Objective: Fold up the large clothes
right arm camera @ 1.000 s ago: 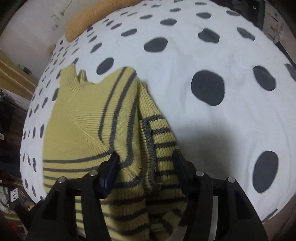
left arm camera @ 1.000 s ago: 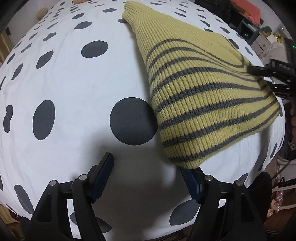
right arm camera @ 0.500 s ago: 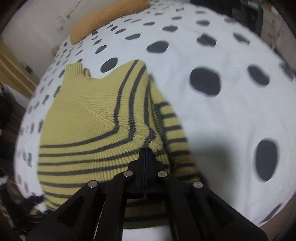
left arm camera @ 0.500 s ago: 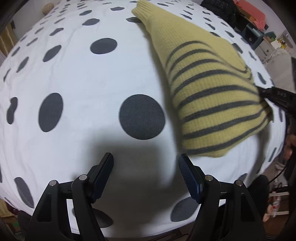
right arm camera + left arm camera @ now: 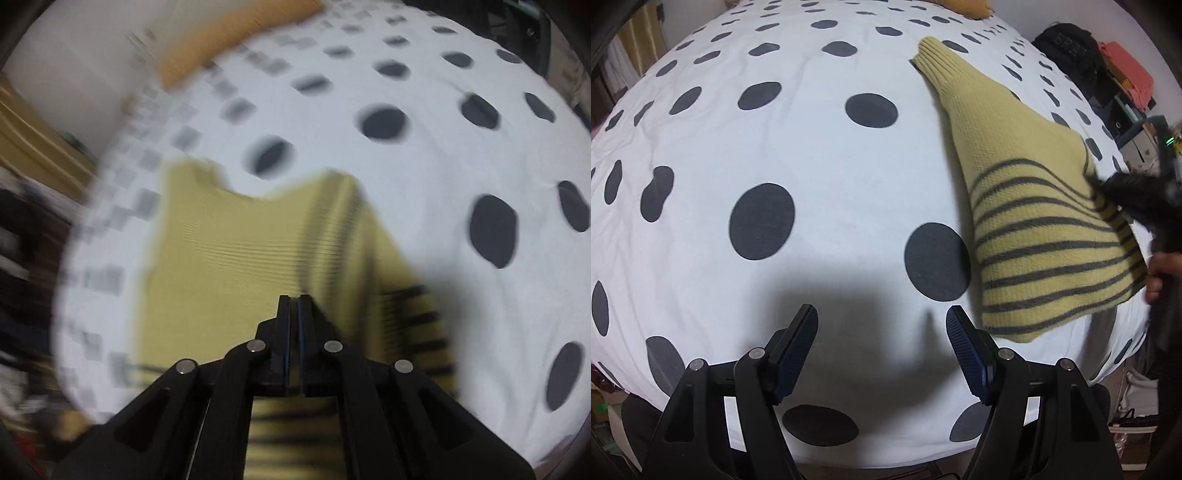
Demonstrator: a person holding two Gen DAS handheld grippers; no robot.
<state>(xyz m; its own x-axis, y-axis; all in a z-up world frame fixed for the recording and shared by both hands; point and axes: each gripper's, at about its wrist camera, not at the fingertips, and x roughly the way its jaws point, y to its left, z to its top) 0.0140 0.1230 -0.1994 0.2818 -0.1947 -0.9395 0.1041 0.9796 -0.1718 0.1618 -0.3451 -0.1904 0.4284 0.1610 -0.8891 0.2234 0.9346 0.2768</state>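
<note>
Left gripper (image 5: 881,350) hangs over the dotted sheet (image 5: 775,147), jaws wide apart, holding nothing, short of the sweater (image 5: 1034,221), which lies toward the right edge of the bed. Right gripper (image 5: 294,306) has jaws pressed together at the sweater's (image 5: 229,258) striped edge, apparently pinching knit; blur hides how much. Risks: a thin pinch could slip mid-lift; one-handed pulling could drag or bunch the sweater, skewing the fold.

Yellow striped sweater on a polka-dot bedsheet

The knit sweater (image 5: 1034,206) is mustard-yellow with thin dark grey stripes across its lower part, plain yellow toward the ribbed end. The bedsheet (image 5: 775,147) is white with scattered dark grey dots. Both grippers are black; the left gripper (image 5: 881,350) has blue pads (image 5: 964,354).
</note>
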